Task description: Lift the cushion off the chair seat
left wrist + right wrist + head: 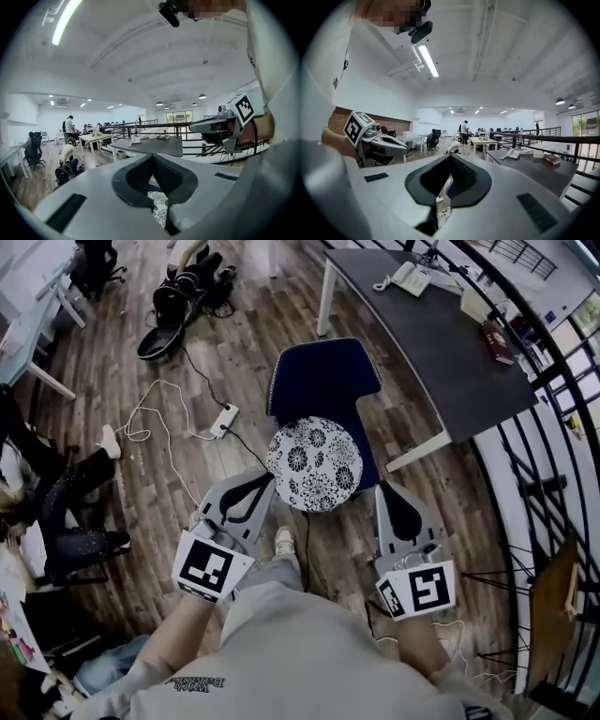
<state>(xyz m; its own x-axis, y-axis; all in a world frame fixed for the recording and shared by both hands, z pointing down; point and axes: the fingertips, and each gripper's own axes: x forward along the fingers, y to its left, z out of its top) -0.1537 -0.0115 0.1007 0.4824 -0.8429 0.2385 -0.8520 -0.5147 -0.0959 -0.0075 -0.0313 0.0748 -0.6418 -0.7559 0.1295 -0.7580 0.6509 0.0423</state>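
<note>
A round black-and-white floral cushion (314,463) lies on the front of a dark blue chair seat (323,379). My left gripper (265,481) is at the cushion's near-left edge and my right gripper (385,491) just off its near-right edge, both shut with nothing held. In the left gripper view the jaws (151,157) are closed, and a patch of cushion (157,209) shows below them; the right gripper (213,128) hangs off to the right. In the right gripper view the jaws (450,157) are closed too, with a sliver of cushion (442,215) beneath and the left gripper (379,144) at left.
A grey desk (441,362) with a phone (410,277) and a book (497,341) stands behind and right of the chair. A black railing (553,418) runs along the right. A power strip with cables (223,418) and black bags (183,296) lie on the wooden floor at left.
</note>
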